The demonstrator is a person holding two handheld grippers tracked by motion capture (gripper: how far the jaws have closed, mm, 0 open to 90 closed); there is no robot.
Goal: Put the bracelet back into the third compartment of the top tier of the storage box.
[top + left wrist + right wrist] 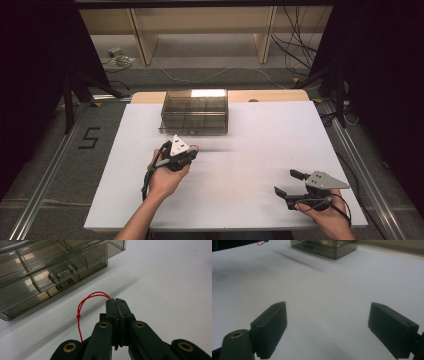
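A smoky clear plastic drawer box (194, 111) stands at the back of the white table top (260, 145). In the left gripper view its front drawers with clear knobs (54, 277) lie just ahead. My left gripper (184, 151) is held a short way in front of the box, its jaws pressed together (116, 301). A thin red string (81, 307) with a small knot loops out from the jaw tips and trails back under the gripper. My right gripper (289, 183) rests near the front right of the table, its jaws (327, 315) spread wide with nothing between them.
The box (324, 246) lies far ahead in the right gripper view. Wooden shelving (200, 30) and loose cables (295, 45) are on the floor behind the table. Metal rails (45, 175) run along both sides.
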